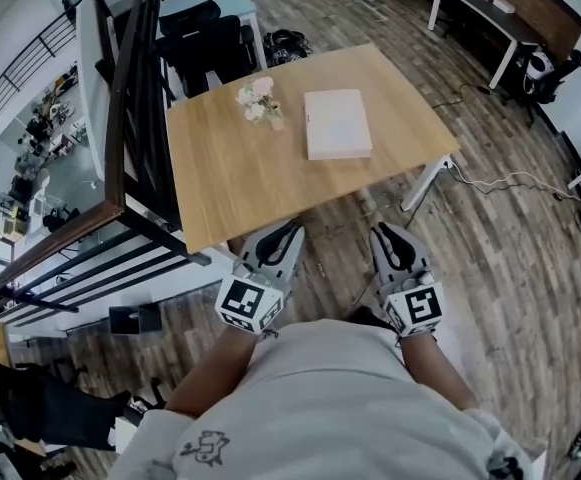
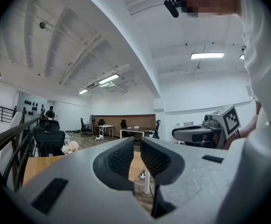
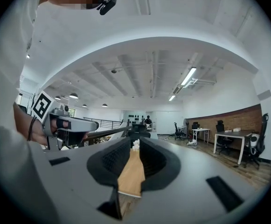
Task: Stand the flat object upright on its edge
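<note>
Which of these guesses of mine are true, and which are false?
1. The white flat object lies on the wooden table. True.
2. The right gripper is holding the flat object. False: it holds nothing and is near the person's body, well short of the object.
3. A small bunch of flowers sits beside the flat object. True.
4. The flat object already stands on its edge. False: it lies on its broad face.
5. The left gripper has nothing between its jaws. True.
</note>
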A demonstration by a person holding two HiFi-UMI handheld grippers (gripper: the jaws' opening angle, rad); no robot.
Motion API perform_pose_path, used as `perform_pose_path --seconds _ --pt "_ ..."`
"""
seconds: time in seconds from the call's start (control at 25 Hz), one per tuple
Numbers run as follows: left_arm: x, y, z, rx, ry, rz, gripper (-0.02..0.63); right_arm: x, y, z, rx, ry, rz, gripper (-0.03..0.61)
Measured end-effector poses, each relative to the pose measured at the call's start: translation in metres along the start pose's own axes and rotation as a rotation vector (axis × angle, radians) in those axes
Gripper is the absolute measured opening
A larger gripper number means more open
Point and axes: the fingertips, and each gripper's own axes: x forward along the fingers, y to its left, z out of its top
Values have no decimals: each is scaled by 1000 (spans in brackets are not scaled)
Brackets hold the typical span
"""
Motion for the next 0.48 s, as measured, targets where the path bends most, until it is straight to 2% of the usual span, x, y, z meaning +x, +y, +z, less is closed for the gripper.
perform_pose_path --seconds 0.32,0.48 --pt "73 -10 -5 -33 11 29 187 7 -76 -16 13 62 39 209" --pt "109 -24 -6 -37 17 43 221 -3 -112 -33 30 110 56 230"
